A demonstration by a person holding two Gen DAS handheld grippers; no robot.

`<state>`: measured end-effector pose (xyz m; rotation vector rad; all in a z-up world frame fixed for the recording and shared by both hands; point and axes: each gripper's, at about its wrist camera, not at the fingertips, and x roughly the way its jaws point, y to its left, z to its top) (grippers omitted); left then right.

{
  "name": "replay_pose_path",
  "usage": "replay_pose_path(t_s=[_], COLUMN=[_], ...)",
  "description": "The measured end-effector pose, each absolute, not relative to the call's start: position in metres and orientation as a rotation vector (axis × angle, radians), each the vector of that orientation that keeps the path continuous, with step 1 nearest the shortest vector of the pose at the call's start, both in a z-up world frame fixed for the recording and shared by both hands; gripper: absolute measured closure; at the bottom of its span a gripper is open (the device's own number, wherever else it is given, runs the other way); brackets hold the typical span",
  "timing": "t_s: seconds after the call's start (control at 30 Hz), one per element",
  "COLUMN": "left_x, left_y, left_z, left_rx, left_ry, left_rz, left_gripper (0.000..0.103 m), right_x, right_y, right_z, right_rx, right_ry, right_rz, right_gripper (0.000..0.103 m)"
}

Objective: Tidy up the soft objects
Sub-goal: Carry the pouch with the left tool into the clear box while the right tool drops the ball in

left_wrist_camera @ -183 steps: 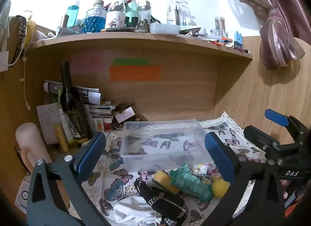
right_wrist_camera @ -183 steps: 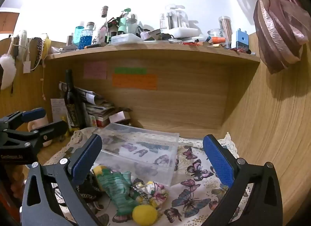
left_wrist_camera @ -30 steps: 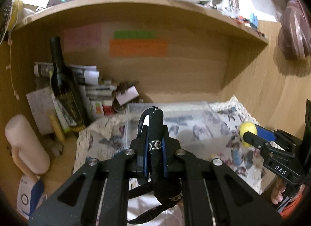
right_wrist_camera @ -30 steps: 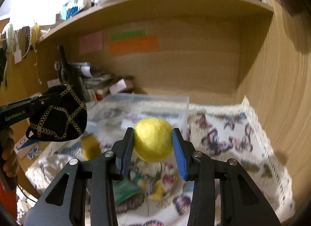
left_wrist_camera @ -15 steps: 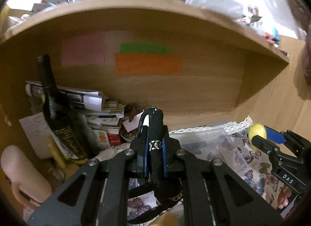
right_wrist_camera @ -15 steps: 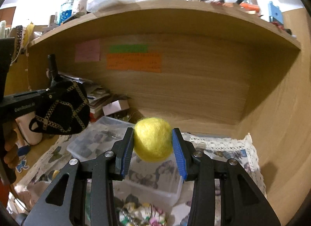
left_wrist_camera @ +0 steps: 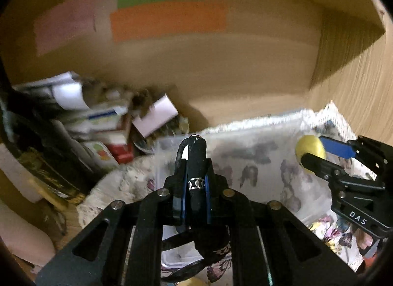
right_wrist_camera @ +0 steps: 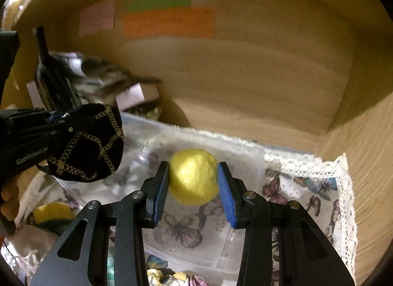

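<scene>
My left gripper [left_wrist_camera: 195,182] is shut on a black soft pouch with gold chain pattern [left_wrist_camera: 196,160]; the pouch also shows in the right wrist view [right_wrist_camera: 86,143], held above the left end of the clear plastic box [right_wrist_camera: 196,224]. My right gripper [right_wrist_camera: 194,182] is shut on a yellow felt ball [right_wrist_camera: 194,176] and holds it above the box. The ball shows in the left wrist view [left_wrist_camera: 310,149] at the right, over the box [left_wrist_camera: 245,163]. The box stands on a butterfly-print cloth [right_wrist_camera: 307,195].
A dark wine bottle [left_wrist_camera: 36,158] and a pile of papers and small boxes [left_wrist_camera: 103,119] stand at the back left. Another yellow soft object [right_wrist_camera: 52,213] and a floral fabric piece [right_wrist_camera: 172,277] lie in front of the box. Wooden walls close the back and right.
Both grippers have moved forward and tilted down toward the clear box, each still holding its object. The view is closer to the back wall and blurred by motion.
</scene>
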<state>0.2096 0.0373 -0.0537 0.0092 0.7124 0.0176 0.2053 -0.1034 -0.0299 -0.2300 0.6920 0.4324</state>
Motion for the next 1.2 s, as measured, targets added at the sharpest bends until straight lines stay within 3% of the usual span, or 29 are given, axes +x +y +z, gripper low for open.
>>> replay_pose_path(t_s=[0.2,0.27,0.33,0.4,0.77,0.83,1.03,1.2], left_x=[0.219,0.218,0.216,0.213,0.176,0.165,0.131,0.108], left_y=[0.03,0.028,0.027,0.026,0.031,0.035,0.041,0.049], left_z=[-0.072,-0.073,-0.071,-0.068,-0.034,-0.028,-0.02,-0.031], left_rx=[0.019,0.009,-0.001,0.003,0.0,-0.006,0.025,0.034], left_ry=[0.793,0.813,0.812,0.794,0.684,0.659,0.589,0.595], left_rz=[-0.009,-0.034,-0.052,-0.052,-0.06,-0.057,-0.02,-0.008], left_gripper=[0.089,0.08,0.061,0.05,0.026,0.016,0.006,0.004], right_x=[0.221,0.224,0.225,0.225,0.209,0.201,0.175,0.152], right_y=[-0.1,-0.098,-0.098,-0.096,-0.1,-0.102,-0.115,-0.126], right_z=[-0.053,-0.057,-0.061,-0.063,-0.037,-0.028,-0.005,0.002], right_rx=[-0.254,-0.262,-0.262,-0.267,-0.248,-0.255,-0.23,-0.233], right_ry=[0.791,0.814,0.832,0.842,0.769,0.732,0.656,0.612], right_rz=[0.428,0.431,0.439,0.442,0.441,0.434,0.453,0.44], right_gripper=[0.067,0.064,0.064,0.064,0.047,0.043,0.036,0.033])
